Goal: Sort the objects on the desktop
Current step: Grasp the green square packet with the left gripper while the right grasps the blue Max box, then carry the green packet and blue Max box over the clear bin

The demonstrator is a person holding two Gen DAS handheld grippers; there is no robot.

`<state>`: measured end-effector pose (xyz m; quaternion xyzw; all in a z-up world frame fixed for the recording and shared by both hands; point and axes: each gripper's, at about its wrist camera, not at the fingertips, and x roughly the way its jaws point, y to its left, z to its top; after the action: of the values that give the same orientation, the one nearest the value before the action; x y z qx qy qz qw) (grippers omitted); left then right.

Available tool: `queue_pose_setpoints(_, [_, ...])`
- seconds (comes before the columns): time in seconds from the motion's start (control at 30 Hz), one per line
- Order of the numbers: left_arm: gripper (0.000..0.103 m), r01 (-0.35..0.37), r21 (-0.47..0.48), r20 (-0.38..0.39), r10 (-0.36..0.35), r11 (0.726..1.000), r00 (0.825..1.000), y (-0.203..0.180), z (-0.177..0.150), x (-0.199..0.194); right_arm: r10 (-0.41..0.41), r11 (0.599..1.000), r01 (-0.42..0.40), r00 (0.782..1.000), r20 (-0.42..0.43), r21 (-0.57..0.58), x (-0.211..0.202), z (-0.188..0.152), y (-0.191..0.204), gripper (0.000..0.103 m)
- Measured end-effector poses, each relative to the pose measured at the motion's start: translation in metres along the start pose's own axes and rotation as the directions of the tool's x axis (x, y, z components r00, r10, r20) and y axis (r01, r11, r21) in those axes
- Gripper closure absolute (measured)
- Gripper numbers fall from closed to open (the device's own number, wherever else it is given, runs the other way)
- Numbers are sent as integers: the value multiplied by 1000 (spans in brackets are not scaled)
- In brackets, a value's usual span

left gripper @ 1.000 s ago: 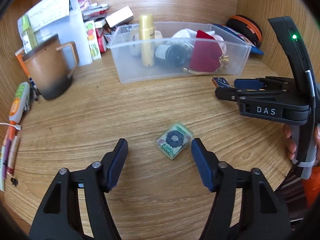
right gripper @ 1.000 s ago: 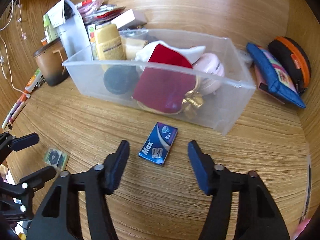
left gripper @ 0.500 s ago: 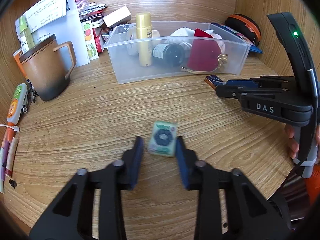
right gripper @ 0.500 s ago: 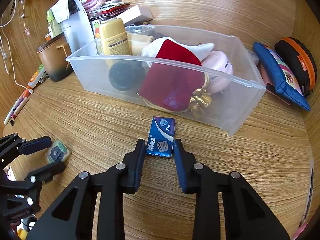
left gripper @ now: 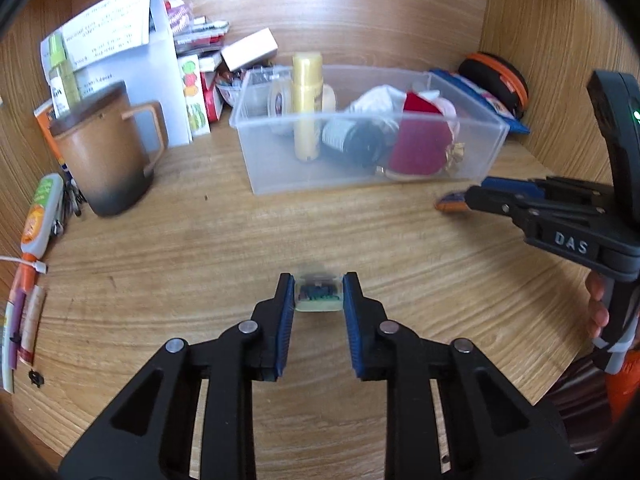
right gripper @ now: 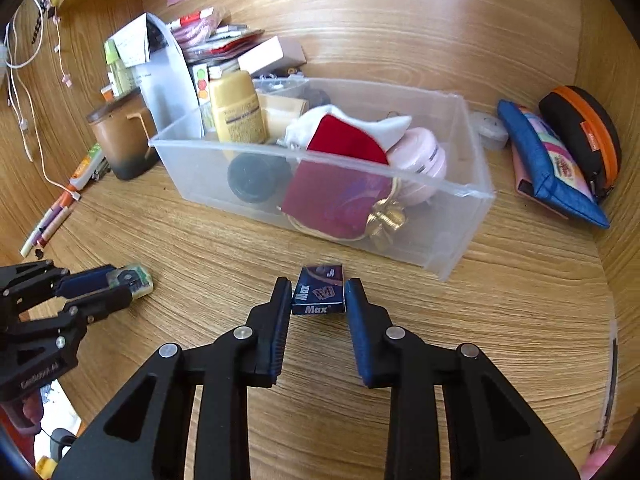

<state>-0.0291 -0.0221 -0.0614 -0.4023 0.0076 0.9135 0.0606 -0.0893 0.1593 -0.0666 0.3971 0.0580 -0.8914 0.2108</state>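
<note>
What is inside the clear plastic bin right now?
In the clear plastic bin: a yellow bottle, a dark round-capped bottle, a red pouch with a gold bow, white cloth, and a pink round case. Anything beneath the pouch is covered.

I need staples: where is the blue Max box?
In the right wrist view, the blue Max box sits clamped in the right gripper, just before the clear bin.
</note>
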Motion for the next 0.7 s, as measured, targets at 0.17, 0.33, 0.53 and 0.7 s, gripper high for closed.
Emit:
queue_pose_setpoints(0.17, [79,4,-3,26,-4,1000,1000,-1,9,-5,-2,1000,2,1000,21,4,-13,5,-5,78])
queue_pose_setpoints(0.33, [79,13,-5,38,-13,1000,999,-2,14,-6,-5,1000,5,1000,24,-5,-12,12,-4,78])
queue_pose_setpoints(0.53, [79,9,13,58,-10,1000,998,-4,28,-10,24,999,-23,998,61,-23,-21,29,4,78])
queue_pose_setpoints(0.7, [79,5,35,91,-8,999,996,-5,49,-16,48,998,-44,994,96,-45,-39,35,12,78])
